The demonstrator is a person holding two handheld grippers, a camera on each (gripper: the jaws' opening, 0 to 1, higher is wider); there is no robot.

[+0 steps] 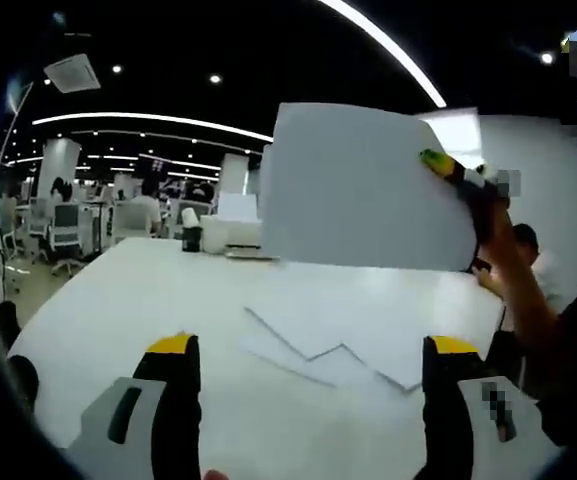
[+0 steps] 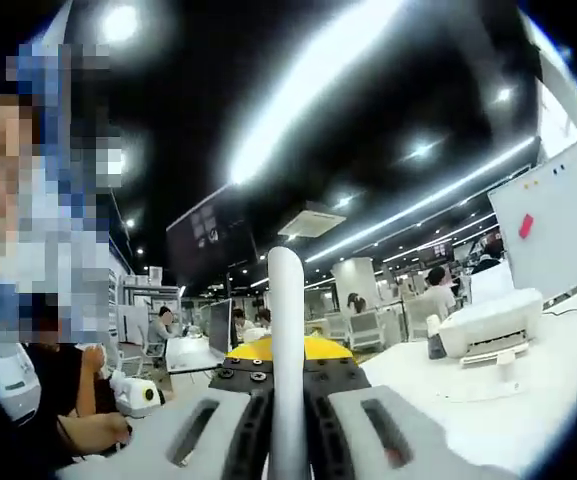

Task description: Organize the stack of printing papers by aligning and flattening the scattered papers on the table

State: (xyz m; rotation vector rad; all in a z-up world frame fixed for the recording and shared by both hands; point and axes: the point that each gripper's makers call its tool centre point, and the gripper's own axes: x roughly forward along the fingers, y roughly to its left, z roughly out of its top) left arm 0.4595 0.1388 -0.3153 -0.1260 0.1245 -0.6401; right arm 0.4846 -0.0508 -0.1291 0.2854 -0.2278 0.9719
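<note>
In the left gripper view a white sheet of paper (image 1: 368, 185) is held upright above the white table (image 1: 138, 300), pinched at its right edge by my right gripper (image 1: 453, 170). Several more white sheets (image 1: 358, 335) lie scattered and overlapping flat on the table below it. My left gripper (image 1: 313, 350) hovers over the near table with its jaws wide apart and nothing between them. In the right gripper view the held sheet (image 2: 286, 350) is seen edge-on, rising between the jaws of my right gripper (image 2: 286, 385), which is shut on it.
A white printer (image 2: 493, 322) and a dark cup (image 2: 436, 346) stand at the table's far end; in the left gripper view the printer (image 1: 230, 232) and cup (image 1: 191, 238) sit behind the held sheet. A person's arm (image 1: 523, 290) reaches in at right. Office chairs (image 1: 63, 235) and people fill the background.
</note>
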